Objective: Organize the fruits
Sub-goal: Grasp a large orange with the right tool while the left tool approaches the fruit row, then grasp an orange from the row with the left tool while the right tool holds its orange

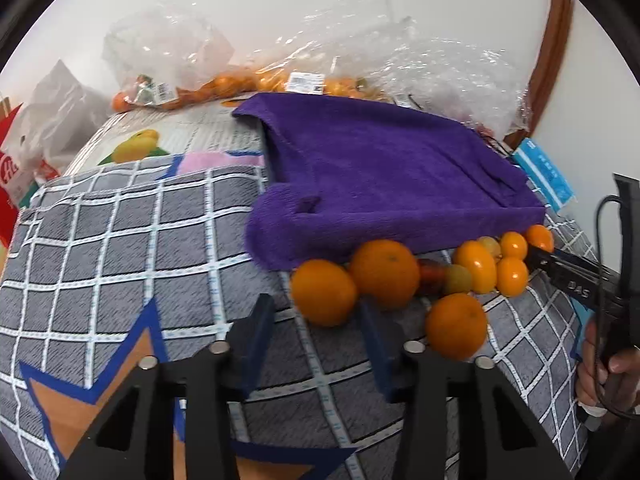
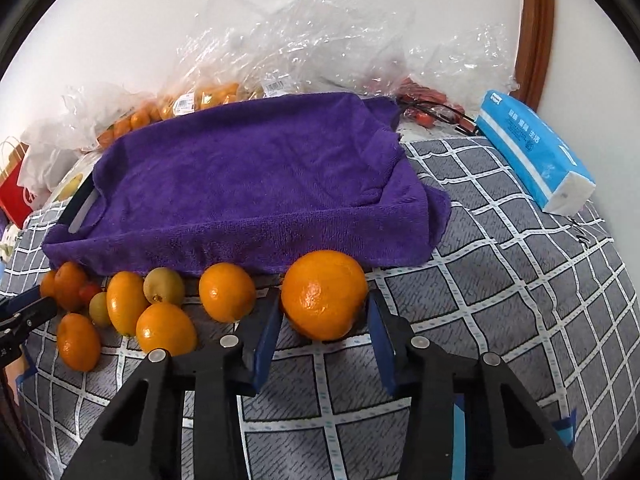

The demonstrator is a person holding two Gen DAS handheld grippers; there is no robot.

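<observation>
Several loose oranges, kumquats and small greenish fruits lie in a row on the checked cloth, along the front edge of a tray draped with a purple towel (image 2: 256, 176), which also shows in the left wrist view (image 1: 380, 176). My right gripper (image 2: 324, 312) is open, its blue fingers on either side of a large orange (image 2: 324, 294) without closing on it. My left gripper (image 1: 316, 316) is open and empty, just short of an orange (image 1: 323, 292) at the left end of the row. The right gripper also shows at the right edge of the left wrist view (image 1: 544, 258).
Clear plastic bags with more oranges (image 2: 208, 100) lie behind the towel against the wall. A blue tissue pack (image 2: 536, 152) lies at the right. A red paper bag (image 2: 14, 188) and white bags stand at the far left. A brown wooden frame (image 2: 538, 28) rises at the right.
</observation>
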